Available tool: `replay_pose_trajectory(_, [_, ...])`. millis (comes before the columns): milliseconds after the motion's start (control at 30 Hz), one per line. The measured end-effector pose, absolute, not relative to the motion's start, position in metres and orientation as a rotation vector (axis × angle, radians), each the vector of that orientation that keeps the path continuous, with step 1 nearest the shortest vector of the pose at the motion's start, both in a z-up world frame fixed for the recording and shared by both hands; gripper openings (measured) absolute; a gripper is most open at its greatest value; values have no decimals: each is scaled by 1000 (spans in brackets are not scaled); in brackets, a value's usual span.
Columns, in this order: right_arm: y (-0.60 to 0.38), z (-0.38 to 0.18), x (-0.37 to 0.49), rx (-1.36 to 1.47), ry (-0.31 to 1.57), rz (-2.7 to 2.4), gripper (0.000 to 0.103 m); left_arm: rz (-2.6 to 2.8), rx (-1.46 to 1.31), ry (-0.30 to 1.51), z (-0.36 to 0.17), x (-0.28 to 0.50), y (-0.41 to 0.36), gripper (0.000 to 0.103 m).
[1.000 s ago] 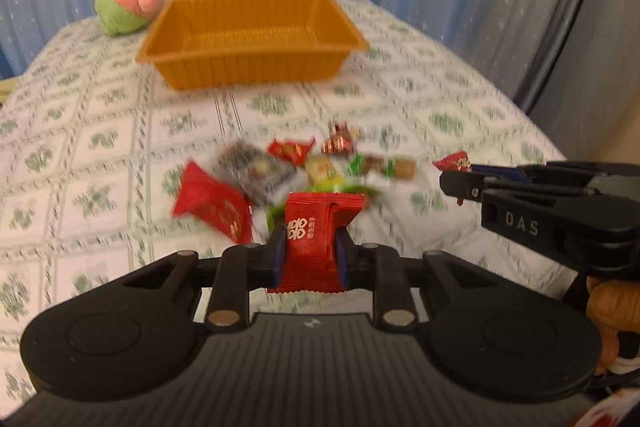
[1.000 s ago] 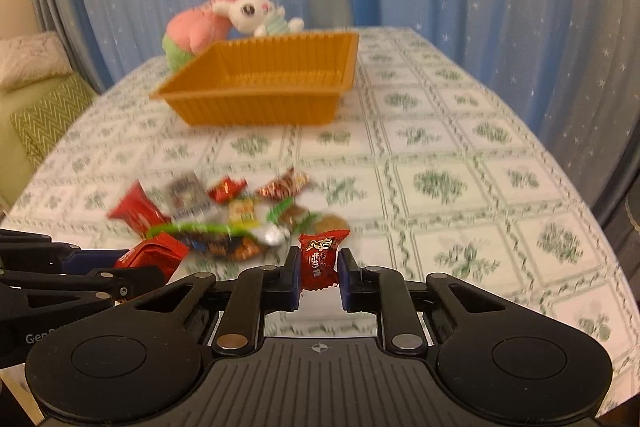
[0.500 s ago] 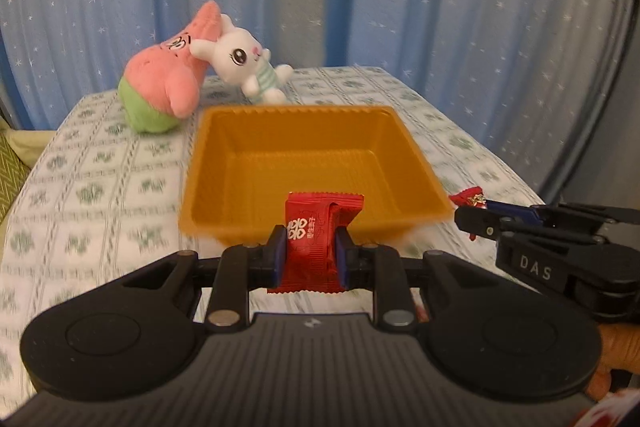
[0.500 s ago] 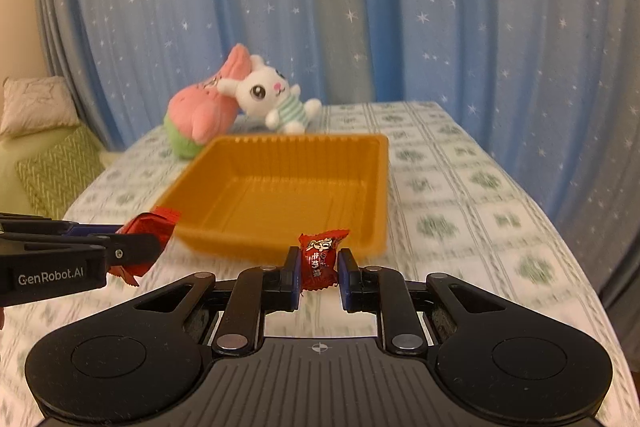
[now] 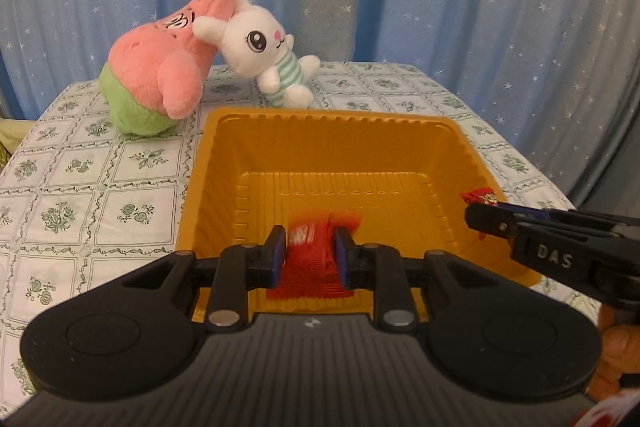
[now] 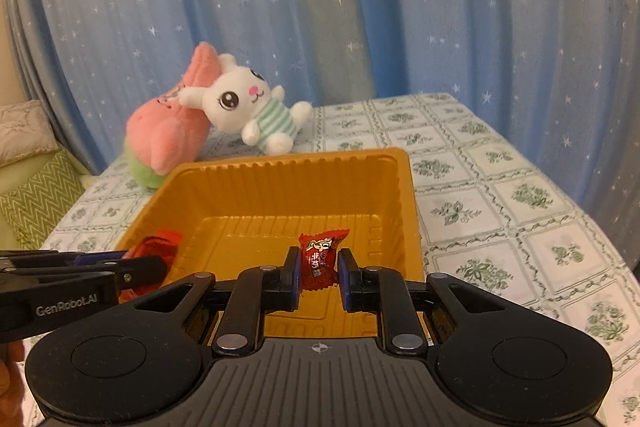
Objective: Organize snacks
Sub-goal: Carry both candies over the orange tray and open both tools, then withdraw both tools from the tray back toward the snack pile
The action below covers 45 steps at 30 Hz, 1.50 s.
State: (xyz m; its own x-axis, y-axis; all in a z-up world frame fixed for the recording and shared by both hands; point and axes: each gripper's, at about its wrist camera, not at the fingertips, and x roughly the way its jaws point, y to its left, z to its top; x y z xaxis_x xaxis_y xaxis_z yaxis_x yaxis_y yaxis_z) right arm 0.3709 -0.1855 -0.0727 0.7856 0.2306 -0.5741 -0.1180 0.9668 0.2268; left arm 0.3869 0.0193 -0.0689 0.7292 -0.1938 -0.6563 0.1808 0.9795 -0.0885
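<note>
An orange plastic tray [image 5: 224, 163] [image 6: 404, 187] stands on the patterned tablecloth. My left gripper [image 5: 310, 253] hovers over the tray's near part; its jaws stand apart and a red snack packet [image 5: 316, 263], blurred, drops between them. My right gripper [image 6: 318, 267] is over the tray's near right part, jaws slightly parted around a small red candy [image 6: 320, 257] with a gap on the right side. The right gripper also shows in the left wrist view [image 5: 480, 219], and the left gripper in the right wrist view [image 6: 152, 269].
A pink and green star plush [image 5: 160, 79] and a white bunny plush [image 5: 264, 55] lie behind the tray at the table's far edge. Blue starred curtains hang behind. A green zigzag cushion [image 6: 36, 195] sits to the left of the table.
Both grippers moved forward from the snack pile to over the tray. The left jaws opened and the red packet slips down. The right jaws have loosened around the candy.
</note>
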Motion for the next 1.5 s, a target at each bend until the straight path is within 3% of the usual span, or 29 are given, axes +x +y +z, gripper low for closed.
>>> replay_pose_trajectory(67, [-187,-76,372,189,653,189,19,-197,-23,722,-70,387,21,37])
replay_pose_trajectory(367, [-187,-79,373,248,646,222,19,-168,-23,712,-63,372,29,49])
replay_pose_trajectory(433, [-186,-77,372,244,632,233,27,-163,-33,706,-61,362,32,57])
replay_pose_trajectory(500, [-187,-74,366,240,608,239,56,-162,-31,691,-57,350,35,65])
replay_pose_trajectory(533, [-190,-73,361,241,595,233,58,-157,-28,689,-56,344,36,66])
replay_pose_trajectory(833, [-212,-50,299,240,582,170,58,-129,-90,682,-42,269,38,73])
replay_pose_trajectory(1500, [-217,-35,97,245,697,140,58,-88,-90,716,-25,92,26,74])
